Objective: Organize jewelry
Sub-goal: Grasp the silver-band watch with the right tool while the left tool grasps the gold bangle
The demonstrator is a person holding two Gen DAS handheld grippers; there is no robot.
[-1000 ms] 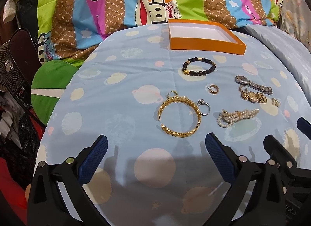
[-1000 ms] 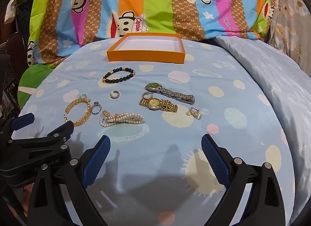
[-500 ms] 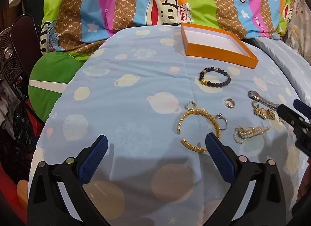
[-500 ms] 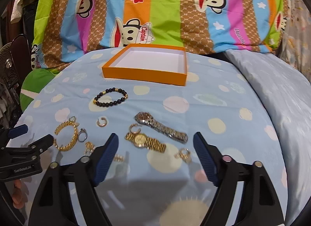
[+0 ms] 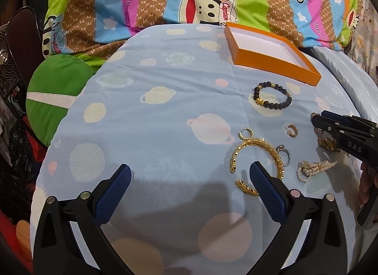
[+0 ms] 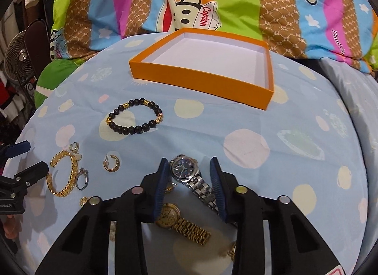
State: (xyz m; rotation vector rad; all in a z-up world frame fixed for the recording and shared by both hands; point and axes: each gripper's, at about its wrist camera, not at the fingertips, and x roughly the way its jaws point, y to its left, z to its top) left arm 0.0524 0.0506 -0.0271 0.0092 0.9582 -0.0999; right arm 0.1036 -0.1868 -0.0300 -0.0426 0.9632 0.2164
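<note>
An empty orange box [image 6: 203, 81] [image 5: 271, 62] sits at the back of the blue bedspread. A silver watch [image 6: 186, 171] lies between the fingers of my right gripper [image 6: 189, 168], whose jaws are half closed around it with small gaps on both sides. A gold watch [image 6: 184, 225] lies just under that gripper. A black bead bracelet [image 6: 134, 116] [image 5: 271, 96], gold bangle [image 5: 257, 161] [image 6: 63, 175], silver ring [image 5: 283, 154], gold hoop earring [image 6: 112, 162] and pearl piece [image 5: 314, 168] lie nearby. My left gripper [image 5: 189, 180] is open and empty, beside the bangle.
A striped monkey-print quilt [image 6: 212, 3] is piled behind the box. A green cushion [image 5: 56, 90] and a fan [image 6: 19, 59] are off the left edge. The bedspread slopes away on the right [image 6: 354, 109].
My right gripper has moved forward and down over the silver watch and its jaws have narrowed around it. My left gripper has shifted left, so the jewelry sits further right in its view.
</note>
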